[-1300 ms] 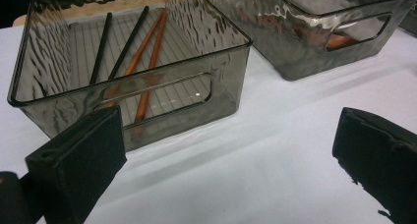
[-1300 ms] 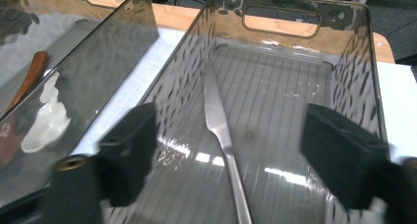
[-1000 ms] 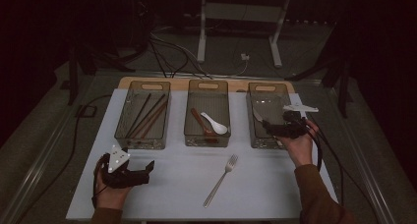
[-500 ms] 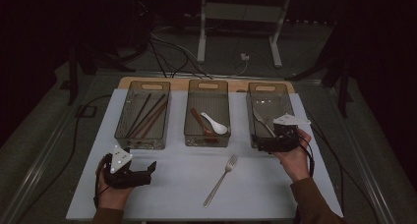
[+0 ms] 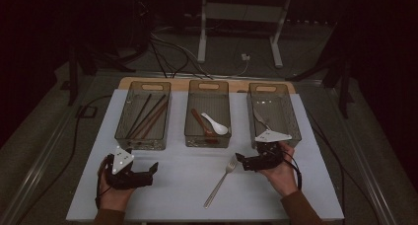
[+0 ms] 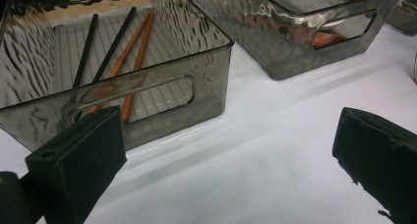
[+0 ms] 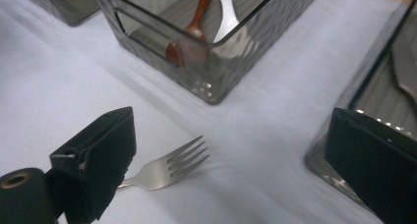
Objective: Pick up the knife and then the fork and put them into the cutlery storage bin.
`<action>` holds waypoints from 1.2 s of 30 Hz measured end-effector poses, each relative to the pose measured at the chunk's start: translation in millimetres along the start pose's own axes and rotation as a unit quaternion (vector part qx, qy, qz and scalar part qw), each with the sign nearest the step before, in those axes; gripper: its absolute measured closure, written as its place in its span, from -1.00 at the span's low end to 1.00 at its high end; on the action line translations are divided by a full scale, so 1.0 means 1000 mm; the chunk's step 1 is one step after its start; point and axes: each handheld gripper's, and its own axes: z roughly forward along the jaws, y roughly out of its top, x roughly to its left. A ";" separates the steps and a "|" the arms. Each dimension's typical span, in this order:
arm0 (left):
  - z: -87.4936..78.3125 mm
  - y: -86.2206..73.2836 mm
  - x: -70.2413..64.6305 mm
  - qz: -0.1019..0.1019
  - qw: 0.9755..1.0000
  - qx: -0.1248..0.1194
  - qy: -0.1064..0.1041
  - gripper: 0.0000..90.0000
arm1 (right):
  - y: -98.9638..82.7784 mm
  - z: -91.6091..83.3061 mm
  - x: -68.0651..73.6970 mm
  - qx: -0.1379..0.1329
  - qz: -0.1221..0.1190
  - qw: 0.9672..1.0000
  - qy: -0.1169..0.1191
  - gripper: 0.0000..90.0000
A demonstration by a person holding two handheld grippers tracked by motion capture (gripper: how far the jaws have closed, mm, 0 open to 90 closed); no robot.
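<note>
Hovering right gripper, fingers wide apart, beside fork.

In the right gripper view the fork's handle hides behind the tool's jaw.

Shiny metal fork (smooth) on a matt white table.

A silver fork lies flat on the white table, tines seemingly up, toward the bins.
</note>
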 end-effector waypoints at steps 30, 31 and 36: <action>0.000 0.000 0.000 0.000 1.000 0.001 0.001 -0.98 | -0.021 0.050 -0.002 0.085 0.049 0.992 0.075 0.06; 0.000 0.000 0.000 0.000 1.000 0.001 0.001 -0.98 | -0.021 0.051 -0.002 0.087 0.052 0.992 0.080 0.13; 0.000 -0.001 0.001 -0.001 1.000 0.001 0.001 -0.98 | -0.021 0.054 -0.002 0.093 0.054 0.990 0.093 0.47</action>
